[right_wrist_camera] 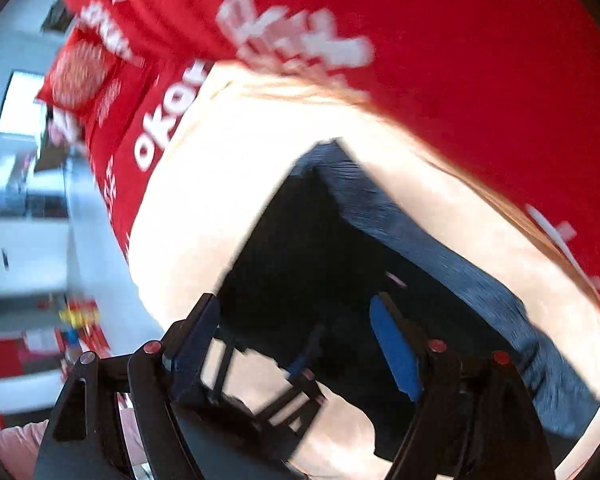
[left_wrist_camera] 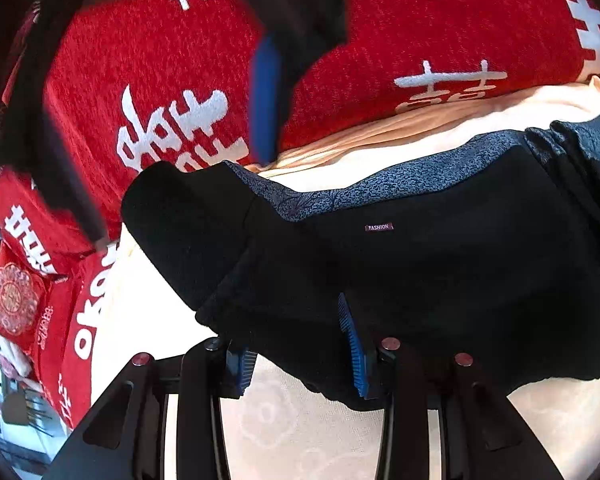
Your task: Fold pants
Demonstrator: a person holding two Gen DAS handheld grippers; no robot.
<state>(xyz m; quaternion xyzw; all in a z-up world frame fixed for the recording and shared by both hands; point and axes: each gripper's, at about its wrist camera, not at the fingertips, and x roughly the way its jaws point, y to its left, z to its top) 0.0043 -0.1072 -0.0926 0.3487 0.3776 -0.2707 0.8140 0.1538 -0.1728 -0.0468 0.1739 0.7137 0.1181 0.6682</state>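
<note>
Black pants with a blue-grey patterned waistband and a small "FASHION" label lie bunched on a cream bedsheet. My left gripper is open, its blue-padded fingers on either side of the pants' near edge, fabric draped over the right finger. My right gripper shows above in the left wrist view, blurred. In the right wrist view the right gripper is open above the dark pants; the left gripper shows below it.
A red blanket with white characters lies behind the pants and down the left bed edge. Room furniture shows blurred at the far left in the right wrist view.
</note>
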